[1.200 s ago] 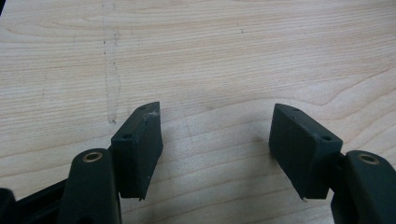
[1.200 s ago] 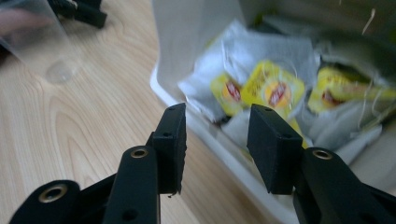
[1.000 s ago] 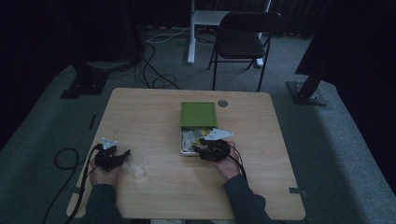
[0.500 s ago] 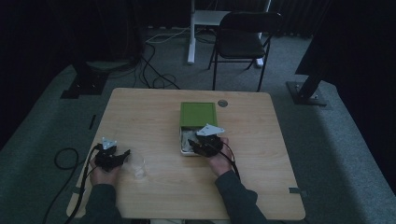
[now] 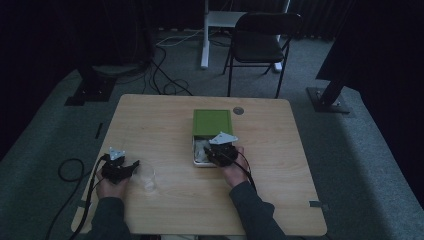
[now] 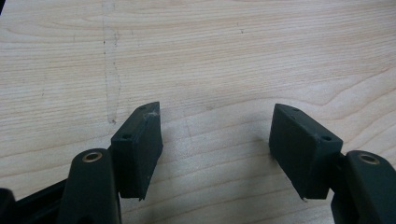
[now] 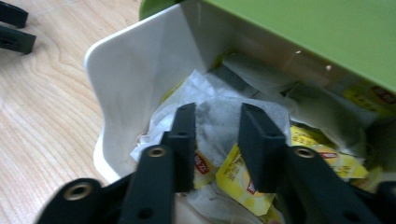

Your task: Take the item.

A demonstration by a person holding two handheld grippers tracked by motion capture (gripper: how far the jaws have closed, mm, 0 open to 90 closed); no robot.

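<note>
Right claw [image 7: 215,116] part-open, straddling tea bag [image 7: 215,122], inside white box [image 7: 135,70]

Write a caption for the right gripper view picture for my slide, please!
The right gripper reaches, jaws apart, into a white box of tea bags under a green lid.
</note>
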